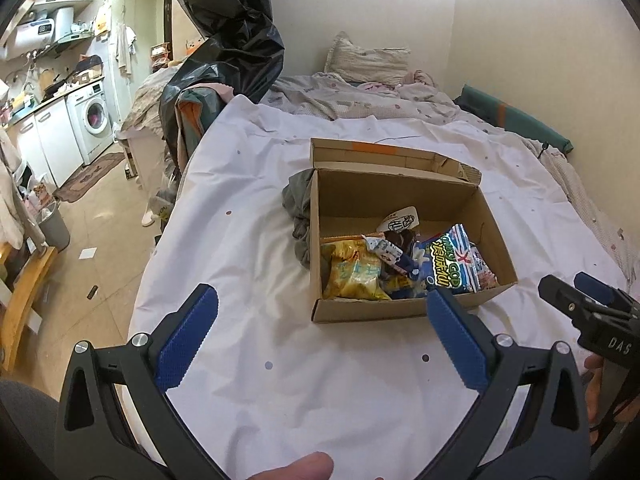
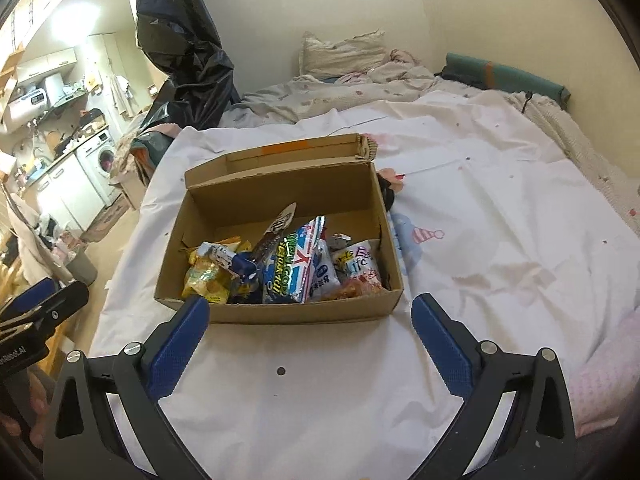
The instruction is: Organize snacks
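Ahead of both wide-spread, empty blue-padded grippers, left (image 1: 322, 320) and right (image 2: 310, 322): one open brown cardboard box (image 2: 280, 314) on white sheet (image 2: 320, 380), holding several crinkly snack packets (image 2: 296, 268); exact count unclear.

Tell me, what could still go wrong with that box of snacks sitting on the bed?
The cardboard box sits on a soft, wrinkled white sheet, so a nudge could tip or slide it. The snack packets are heaped loosely and some stand above the rim, so they might spill out. The left gripper and right gripper both hang open and empty close to the box's near wall, so a careless move forward might knock it.
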The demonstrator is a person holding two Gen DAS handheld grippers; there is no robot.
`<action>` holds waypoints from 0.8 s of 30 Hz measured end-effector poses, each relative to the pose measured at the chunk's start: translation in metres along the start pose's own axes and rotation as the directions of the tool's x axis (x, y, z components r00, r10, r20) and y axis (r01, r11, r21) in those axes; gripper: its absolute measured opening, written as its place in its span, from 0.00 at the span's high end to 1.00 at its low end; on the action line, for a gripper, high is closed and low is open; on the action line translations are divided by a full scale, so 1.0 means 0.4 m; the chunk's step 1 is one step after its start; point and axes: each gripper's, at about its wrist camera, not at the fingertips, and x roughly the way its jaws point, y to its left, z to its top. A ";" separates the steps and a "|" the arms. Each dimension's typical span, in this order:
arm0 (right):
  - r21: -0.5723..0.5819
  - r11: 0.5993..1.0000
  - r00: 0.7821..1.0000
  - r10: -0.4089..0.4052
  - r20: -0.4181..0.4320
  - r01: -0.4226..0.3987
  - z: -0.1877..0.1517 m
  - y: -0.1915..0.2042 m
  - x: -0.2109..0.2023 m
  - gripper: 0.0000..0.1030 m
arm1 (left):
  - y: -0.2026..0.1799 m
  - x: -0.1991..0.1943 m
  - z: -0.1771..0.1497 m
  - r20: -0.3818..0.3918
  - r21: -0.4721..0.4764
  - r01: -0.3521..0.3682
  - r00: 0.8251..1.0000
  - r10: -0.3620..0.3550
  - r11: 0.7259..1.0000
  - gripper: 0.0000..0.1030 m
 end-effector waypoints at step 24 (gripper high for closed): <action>-0.047 0.997 0.998 -0.053 0.016 0.053 -0.012 0.027 0.031 0.00 | -0.032 0.005 0.001 0.019 0.029 0.000 1.000 0.000 1.000 0.00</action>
